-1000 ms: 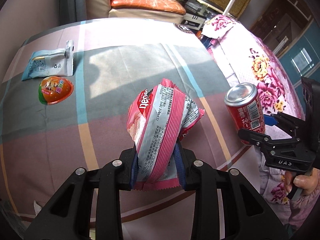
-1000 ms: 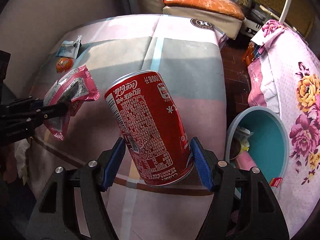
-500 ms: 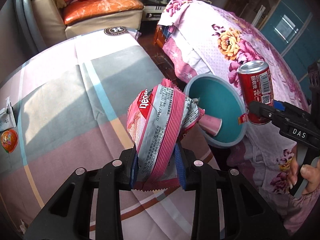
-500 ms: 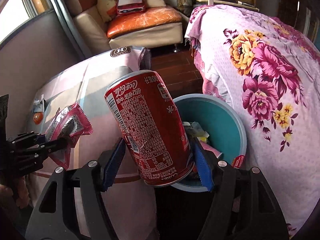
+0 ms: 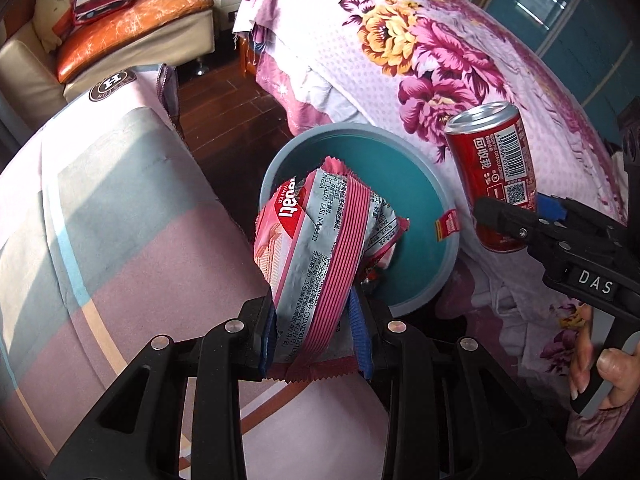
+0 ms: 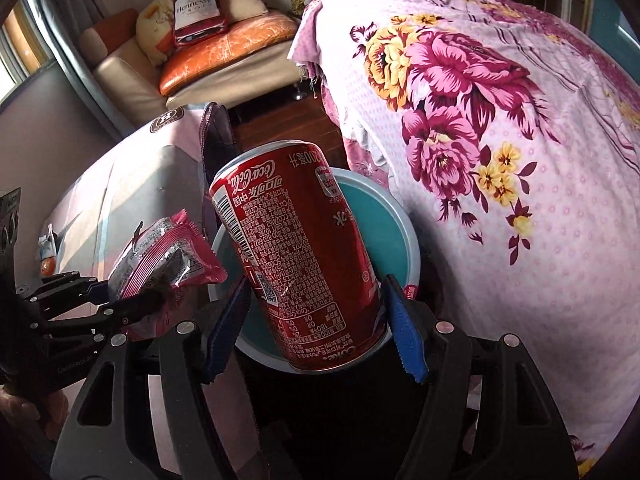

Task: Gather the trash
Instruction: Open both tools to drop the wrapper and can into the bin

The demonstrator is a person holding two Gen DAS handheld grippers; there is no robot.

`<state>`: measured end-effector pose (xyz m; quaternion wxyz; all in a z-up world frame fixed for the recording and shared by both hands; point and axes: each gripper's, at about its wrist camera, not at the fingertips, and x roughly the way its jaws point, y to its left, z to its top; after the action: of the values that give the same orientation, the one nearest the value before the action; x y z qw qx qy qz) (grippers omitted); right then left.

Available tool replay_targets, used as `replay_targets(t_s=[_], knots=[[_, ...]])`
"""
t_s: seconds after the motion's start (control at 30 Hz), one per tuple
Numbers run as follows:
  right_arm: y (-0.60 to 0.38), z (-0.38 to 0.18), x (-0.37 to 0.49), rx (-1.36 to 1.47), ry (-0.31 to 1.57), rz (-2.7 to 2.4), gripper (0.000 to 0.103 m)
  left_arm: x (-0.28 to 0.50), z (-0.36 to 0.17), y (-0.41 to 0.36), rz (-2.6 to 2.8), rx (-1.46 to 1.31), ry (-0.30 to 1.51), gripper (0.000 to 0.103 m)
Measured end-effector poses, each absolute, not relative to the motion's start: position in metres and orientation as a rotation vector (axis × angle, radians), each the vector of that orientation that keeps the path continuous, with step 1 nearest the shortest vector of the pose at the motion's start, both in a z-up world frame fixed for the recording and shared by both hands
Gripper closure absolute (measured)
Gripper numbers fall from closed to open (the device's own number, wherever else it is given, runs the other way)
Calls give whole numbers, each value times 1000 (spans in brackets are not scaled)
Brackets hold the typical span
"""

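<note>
My left gripper (image 5: 316, 328) is shut on a crumpled pink and silver wafer wrapper (image 5: 320, 240), held over the near rim of a teal bin (image 5: 400, 168). My right gripper (image 6: 316, 328) is shut on a red cola can (image 6: 296, 248), tilted above the same teal bin (image 6: 384, 224). In the left wrist view the cola can (image 5: 496, 172) and the right gripper (image 5: 520, 224) hang at the bin's right side. From the right wrist the wrapper (image 6: 168, 252) and the left gripper (image 6: 120, 296) show at the left.
The bin stands on the floor between a table with a pink and grey checked cloth (image 5: 100, 208) and a bed with a pink floral cover (image 5: 420, 52). A small packet and an orange sweet (image 6: 48, 256) lie far back on the cloth. A sofa (image 5: 132, 28) stands behind.
Both grippers have swung off the table toward the bin with wrapper and can still gripped; the bin now lies right under the wrapper and behind the can. Both wrists have rolled.
</note>
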<state>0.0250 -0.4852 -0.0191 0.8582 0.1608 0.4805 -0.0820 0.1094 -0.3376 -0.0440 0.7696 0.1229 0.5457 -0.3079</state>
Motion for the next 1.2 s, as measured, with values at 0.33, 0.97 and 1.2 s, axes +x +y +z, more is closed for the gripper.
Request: replay_targets(t_s=[0.33,0.97,1.2], knots=[[-491,-37,30,335,1047,-198,39,115,-58,-352,-661,272,1212,71],[-489,-48,36,322,1094,-209,39,124,-61,-338,-591,225,1183,20],[-486,-54,42,316,1120,-210,39,126,-64,-320,-570,187,1198,19]])
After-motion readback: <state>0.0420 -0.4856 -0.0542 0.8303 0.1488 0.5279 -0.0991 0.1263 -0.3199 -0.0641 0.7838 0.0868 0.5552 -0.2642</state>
